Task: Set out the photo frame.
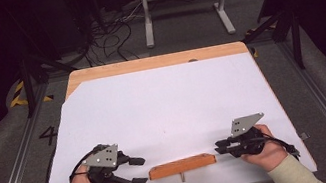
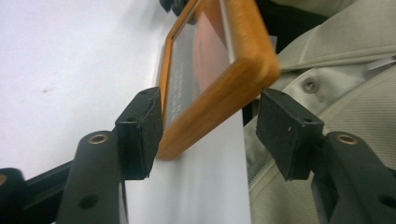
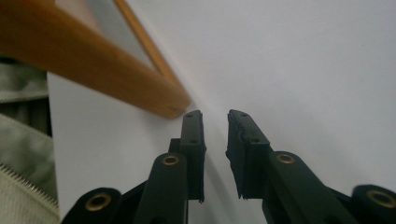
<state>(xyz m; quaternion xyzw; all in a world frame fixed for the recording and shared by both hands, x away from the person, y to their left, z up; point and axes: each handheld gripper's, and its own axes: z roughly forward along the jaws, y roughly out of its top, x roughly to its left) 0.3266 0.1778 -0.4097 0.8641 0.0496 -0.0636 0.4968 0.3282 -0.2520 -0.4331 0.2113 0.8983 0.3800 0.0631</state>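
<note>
Picture frame [image 1: 182, 165], wooden, stands on edge on the white desk [image 1: 163, 106] between the two sets of tongs, a small peg at its underside; its near end sits within the gape of the left tongs [image 1: 138, 171], its far end just beside the tips of the right tongs [image 1: 219, 147]. Left tongs: open, one pad [image 2: 140, 126] touching or all but touching the frame's glazed face, the other pad standing clear of the back edge; nothing gripped. Right tongs: jaws nearly together with a narrow gap between them, empty; the frame corner [image 3: 173, 108] lies just off the left pad, apart from it. Judgement: the step in hand appears to be taking hold of the frame's end with the left tongs; to do it well, centre the wooden rail between both pads, avoid pressing on the glass, and close evenly; the right tongs should steady the opposite end so the frame does not topple.
</note>
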